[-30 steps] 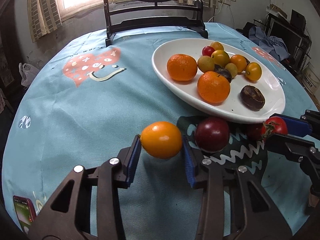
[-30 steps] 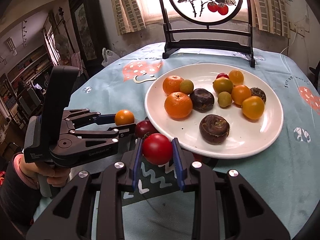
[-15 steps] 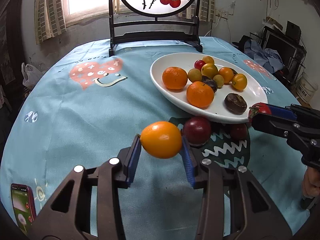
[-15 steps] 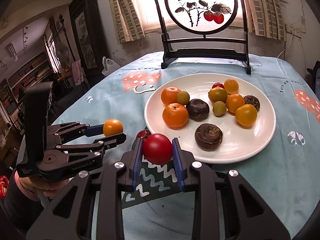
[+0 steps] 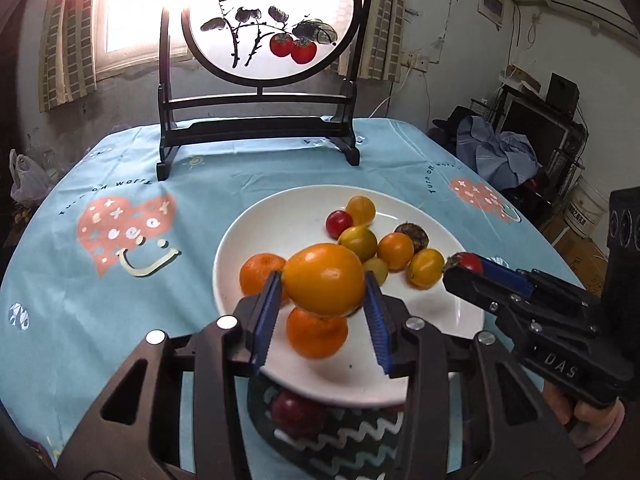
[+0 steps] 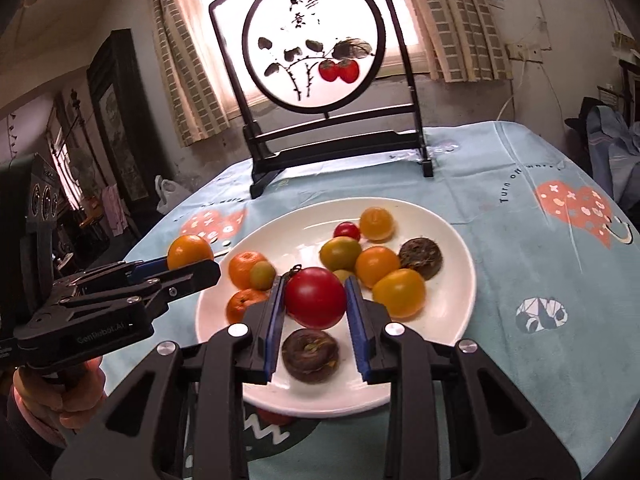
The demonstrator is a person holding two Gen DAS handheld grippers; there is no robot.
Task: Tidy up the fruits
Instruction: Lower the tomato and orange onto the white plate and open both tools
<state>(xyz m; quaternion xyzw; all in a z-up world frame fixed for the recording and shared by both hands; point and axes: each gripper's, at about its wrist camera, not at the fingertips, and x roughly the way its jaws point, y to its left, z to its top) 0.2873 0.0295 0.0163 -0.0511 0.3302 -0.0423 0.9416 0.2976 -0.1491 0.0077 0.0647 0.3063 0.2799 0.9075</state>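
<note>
Left claw (image 5: pixel 323 304) clamped on an orange tomato (image 5: pixel 323 280), centre frame, held above the white plate (image 5: pixel 280 224). Right claw (image 6: pixel 315 308) closed on a red tomato (image 6: pixel 315 297), over the plate's near half. A dark red fruit (image 5: pixel 296 410), possibly a plum, lies on the desk under the plate's near rim, blurred.

The white plate (image 5: pixel 256 236) hides most of a dark red fruit (image 5: pixel 298 410) under its near rim.
</note>
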